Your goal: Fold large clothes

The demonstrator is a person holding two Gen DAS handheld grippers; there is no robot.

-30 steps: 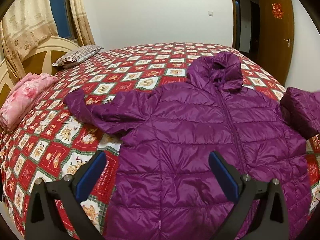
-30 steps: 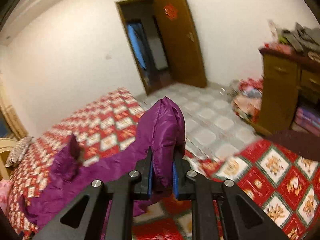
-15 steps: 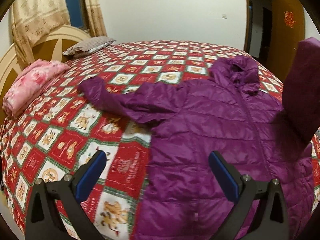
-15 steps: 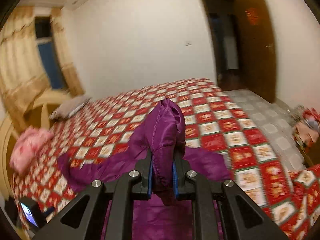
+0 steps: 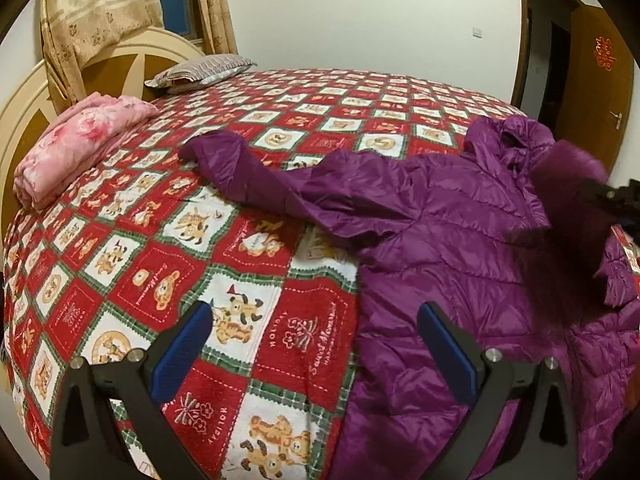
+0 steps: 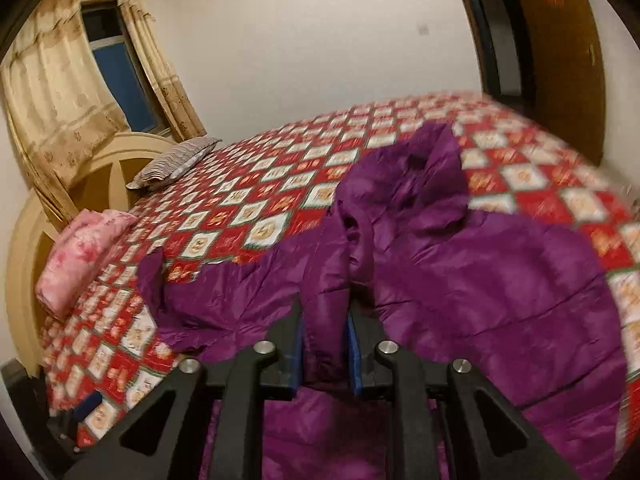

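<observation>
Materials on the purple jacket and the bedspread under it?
Jacket: looks like thin glossy nylon or polyester shell, quilted in stitched bands, likely padded; sheen and fine wrinkles show it. Bedspread: matte, soft, fuzzy-looking printed fabric, maybe fleece or flannel; no shine.

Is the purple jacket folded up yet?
Not yet. The jacket lies mostly spread on the bed, one sleeve stretched out.
</observation>
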